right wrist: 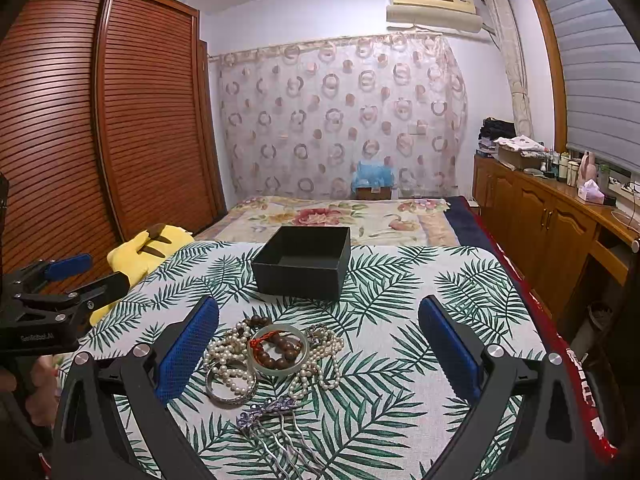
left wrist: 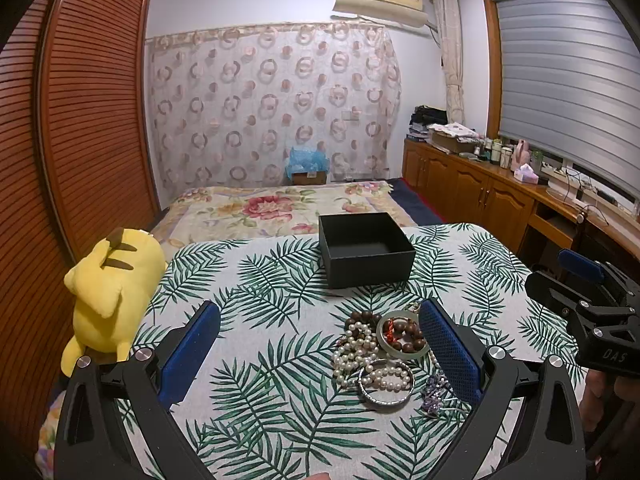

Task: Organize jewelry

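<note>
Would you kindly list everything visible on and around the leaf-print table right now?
Square cardboard box: one, black, empty, far middle of table.
Pale green jade bangle: one, in jewelry pile, ringing brown wooden beads.
White pearl strands: several, tangled in pile.
Silver metal bangle: one, near edge of pile.
Purple flower hairpin: one, nearest the camera.
Yellow plush toy: one, table's left edge.
Leaf-print tablecloth: one, green and white.
Left claw: open, empty.
Right claw: open, empty.
</note>
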Action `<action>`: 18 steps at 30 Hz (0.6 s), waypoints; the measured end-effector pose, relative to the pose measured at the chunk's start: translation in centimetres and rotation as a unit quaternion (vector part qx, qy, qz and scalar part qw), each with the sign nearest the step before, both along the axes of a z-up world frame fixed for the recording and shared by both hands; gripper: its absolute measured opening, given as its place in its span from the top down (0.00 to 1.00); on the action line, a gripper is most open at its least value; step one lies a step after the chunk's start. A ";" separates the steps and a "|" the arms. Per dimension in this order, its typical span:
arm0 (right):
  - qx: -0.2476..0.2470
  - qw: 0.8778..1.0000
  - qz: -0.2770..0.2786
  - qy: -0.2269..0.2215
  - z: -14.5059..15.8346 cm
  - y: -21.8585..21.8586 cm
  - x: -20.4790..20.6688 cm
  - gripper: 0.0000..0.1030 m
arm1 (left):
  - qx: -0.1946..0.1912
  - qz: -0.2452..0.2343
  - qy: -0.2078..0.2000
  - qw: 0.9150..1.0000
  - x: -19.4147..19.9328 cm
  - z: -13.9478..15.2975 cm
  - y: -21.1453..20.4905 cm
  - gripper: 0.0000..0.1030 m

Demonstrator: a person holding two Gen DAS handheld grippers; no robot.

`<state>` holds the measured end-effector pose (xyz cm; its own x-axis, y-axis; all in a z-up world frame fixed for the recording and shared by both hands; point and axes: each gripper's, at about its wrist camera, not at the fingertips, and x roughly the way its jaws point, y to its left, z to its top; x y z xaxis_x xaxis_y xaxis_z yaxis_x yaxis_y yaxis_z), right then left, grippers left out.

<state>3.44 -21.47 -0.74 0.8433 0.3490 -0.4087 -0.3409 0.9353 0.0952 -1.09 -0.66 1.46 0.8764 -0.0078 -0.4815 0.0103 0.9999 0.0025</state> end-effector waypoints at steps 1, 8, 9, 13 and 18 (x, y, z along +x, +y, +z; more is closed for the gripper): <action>0.000 1.000 0.000 0.000 0.0 0.0 0.0 0.02 | 0.000 0.000 0.000 1.000 0.0 0.0 0.0 0.07; 0.000 1.000 0.000 -0.001 0.0 0.0 0.0 0.02 | 0.001 0.000 0.001 1.000 0.1 -0.1 0.0 0.07; 0.000 1.000 0.000 -0.001 0.0 0.0 0.0 0.02 | 0.001 0.000 0.000 1.000 0.1 -0.1 0.0 0.07; 0.000 1.000 0.000 -0.001 0.0 0.0 0.0 0.02 | 0.000 0.000 0.000 1.000 0.1 0.0 0.0 0.07; 0.001 1.000 0.000 -0.002 0.1 0.0 0.0 0.02 | 0.000 0.000 0.000 1.000 0.1 0.0 0.0 0.07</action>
<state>3.40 -21.50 -0.67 0.8447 0.3491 -0.4057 -0.3408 0.9353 0.0953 -0.97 -0.66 1.47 0.8763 -0.0065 -0.4818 0.0093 1.0000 0.0035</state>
